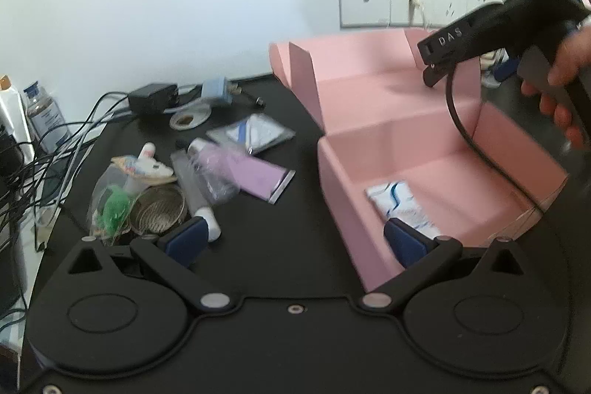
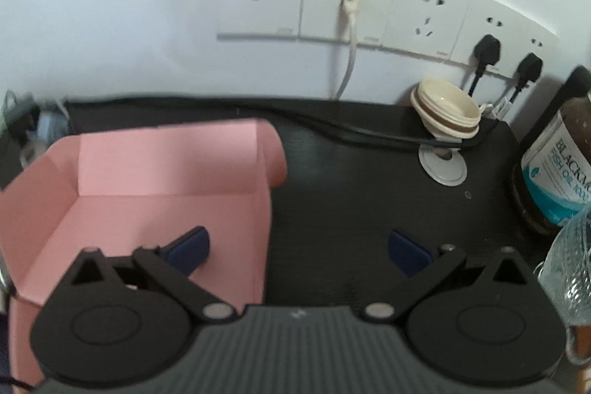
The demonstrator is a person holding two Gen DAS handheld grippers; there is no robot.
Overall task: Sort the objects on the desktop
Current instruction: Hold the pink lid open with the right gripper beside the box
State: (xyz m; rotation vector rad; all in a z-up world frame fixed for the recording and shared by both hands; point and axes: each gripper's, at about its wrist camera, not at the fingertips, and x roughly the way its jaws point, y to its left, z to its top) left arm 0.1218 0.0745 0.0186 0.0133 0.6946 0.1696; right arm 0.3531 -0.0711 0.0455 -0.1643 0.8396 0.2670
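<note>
On black desk [image 1: 295, 143] by white socket wall [image 2: 147, 6]: pink box [image 1: 424, 143]; both claws [image 1: 299, 239] [image 2: 299, 250] apart, empty

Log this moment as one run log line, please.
left gripper: open, empty | right gripper: open, empty | pink box: one white packet inside

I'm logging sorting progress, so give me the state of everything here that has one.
pink box: open, lid folded back
white-and-blue packet: lying flat inside the box
purple tube: lying on the desk, outside the box
mesh strainer: on the desk, beside the clutter
left gripper: open, empty
right gripper: open, empty, over the box's right wall
black plugs: plugged into the wall sockets
</note>
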